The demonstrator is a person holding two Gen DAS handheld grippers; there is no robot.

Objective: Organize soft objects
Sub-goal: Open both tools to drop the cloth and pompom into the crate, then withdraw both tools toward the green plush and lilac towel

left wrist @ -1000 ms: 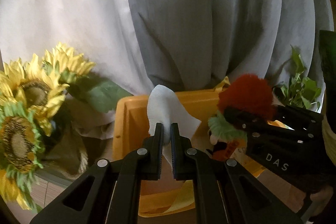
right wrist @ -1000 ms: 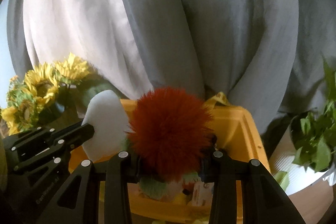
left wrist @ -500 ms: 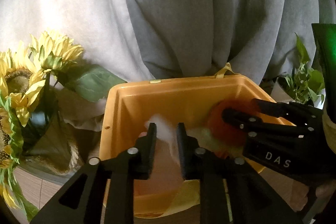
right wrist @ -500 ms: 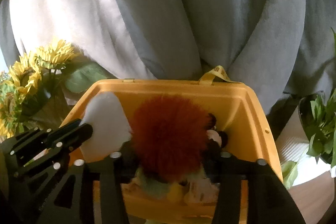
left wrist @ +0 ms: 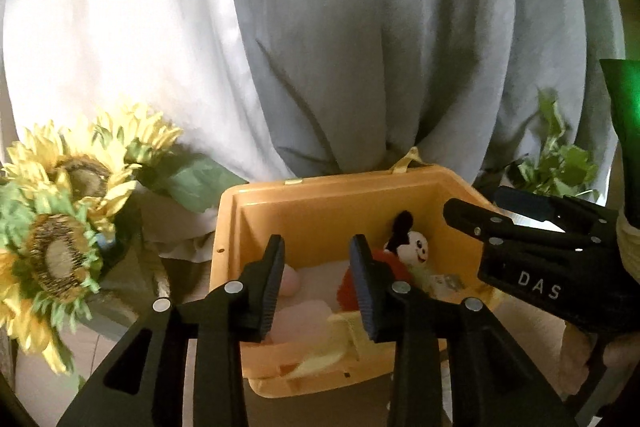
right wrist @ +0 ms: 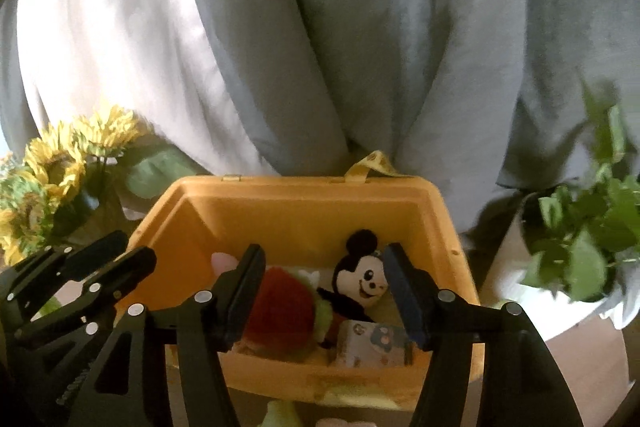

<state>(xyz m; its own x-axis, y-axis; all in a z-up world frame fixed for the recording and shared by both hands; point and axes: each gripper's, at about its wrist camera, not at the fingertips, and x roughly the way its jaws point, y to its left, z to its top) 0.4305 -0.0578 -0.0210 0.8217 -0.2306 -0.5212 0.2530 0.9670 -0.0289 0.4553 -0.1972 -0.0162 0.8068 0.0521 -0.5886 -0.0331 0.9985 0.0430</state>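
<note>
Grey curtain behind, yellow bin below us. Our left gripper and right gripper both hang spread and empty over it. Red pompom and mouse doll lie inside, dropped where the walls hold them. Sunflowers crowd left, plant right; straight up looks our freest way out.

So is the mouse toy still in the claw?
No, the mouse toy lies in the yellow bin, and the right gripper is open around nothing.
</note>
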